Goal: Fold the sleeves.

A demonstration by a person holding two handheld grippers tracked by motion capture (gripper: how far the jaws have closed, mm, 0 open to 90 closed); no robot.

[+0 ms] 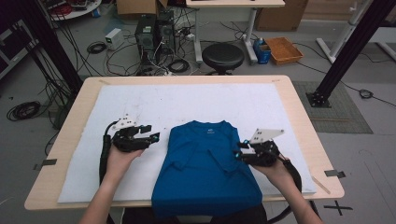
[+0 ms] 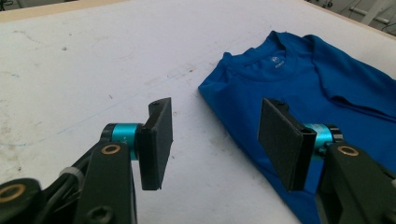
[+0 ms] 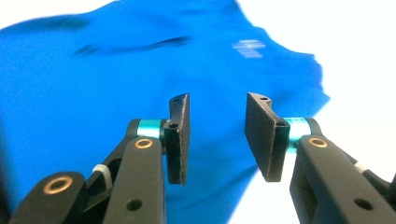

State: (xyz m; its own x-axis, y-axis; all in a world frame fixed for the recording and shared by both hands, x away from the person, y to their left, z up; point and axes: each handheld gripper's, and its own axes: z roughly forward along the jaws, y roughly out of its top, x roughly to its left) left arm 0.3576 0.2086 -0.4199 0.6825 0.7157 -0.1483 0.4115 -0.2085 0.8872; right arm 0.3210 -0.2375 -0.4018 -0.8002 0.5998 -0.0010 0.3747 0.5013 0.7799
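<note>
On the tabletop (image 1: pixel 289 100), over a white mat, lies our blue shirt (image 1: pixel 205 163), near the front edge. We think both sides are folded in already; the bottom still needs folding up. Our left tool (image 1: pixel 152 134) and right tool (image 1: pixel 240 150) are both let go, holding nothing.

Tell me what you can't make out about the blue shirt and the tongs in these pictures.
- Blue shirt hem: high view, it hangs over the table front edge, out of sight.
- Collar label: right gripper view, smeared by motion blur; too small to read in the others.
- Right tongs: high view, tips too small to judge the gap.
- Shirt's far sleeve: left gripper view, cut by the right frame edge.
</note>
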